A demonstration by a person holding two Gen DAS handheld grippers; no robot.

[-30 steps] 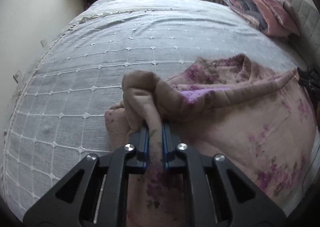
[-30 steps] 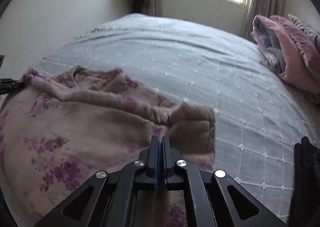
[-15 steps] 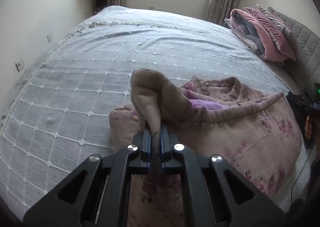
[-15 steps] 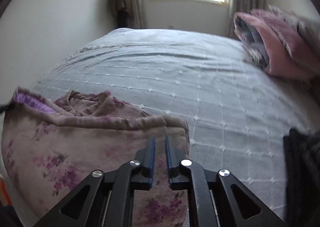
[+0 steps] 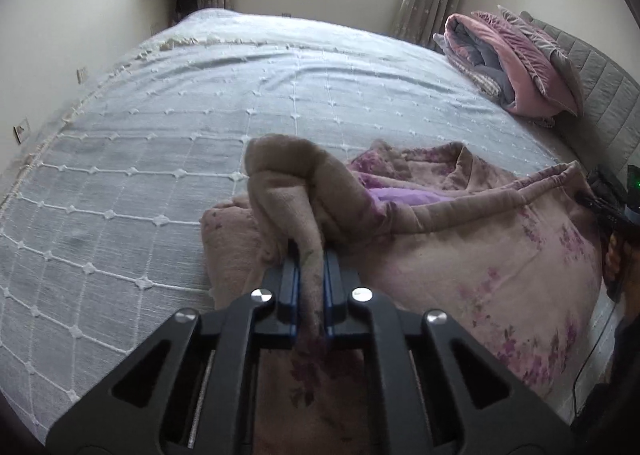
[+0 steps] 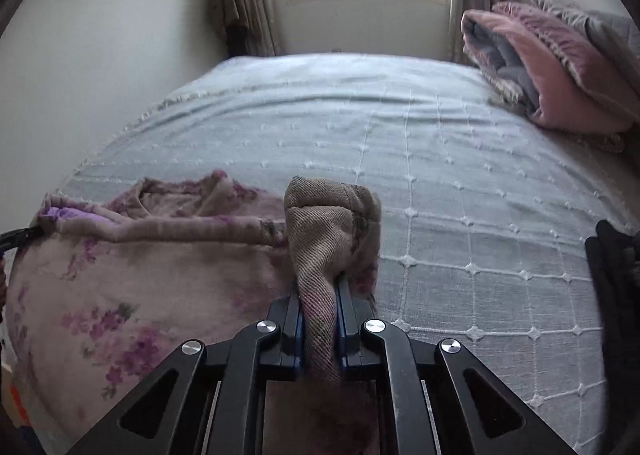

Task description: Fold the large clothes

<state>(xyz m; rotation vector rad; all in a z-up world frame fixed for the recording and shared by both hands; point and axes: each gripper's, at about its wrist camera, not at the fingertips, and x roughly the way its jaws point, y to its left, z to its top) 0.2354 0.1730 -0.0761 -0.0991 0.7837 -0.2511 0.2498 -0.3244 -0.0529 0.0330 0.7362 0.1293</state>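
Observation:
A large beige-pink garment with purple flowers (image 5: 480,239) lies bunched on the near part of the bed. My left gripper (image 5: 310,255) is shut on a thick fold of its left corner, which rises in a hump above the fingers. In the right wrist view the same garment (image 6: 140,275) spreads to the left. The jaws of my right gripper (image 6: 320,287) are closing tight on a bunched fold of its right corner, and the cloth sits pinched between the pads. A taut hem runs between the two held corners. A purple lining (image 5: 404,197) shows near the collar.
A pale blue bedspread with a white grid (image 5: 200,115) covers the wide bed. A folded pink and grey quilt (image 5: 520,63) rests against the grey headboard (image 5: 600,95) at the right. A dark cloth (image 6: 616,275) lies at the right edge. Walls, a window and curtains stand beyond.
The right jaws parted half a second ago and now pinch a thick fold that stands above them. Both views have tipped up and the held corners have risen slightly. The left grip is unchanged.

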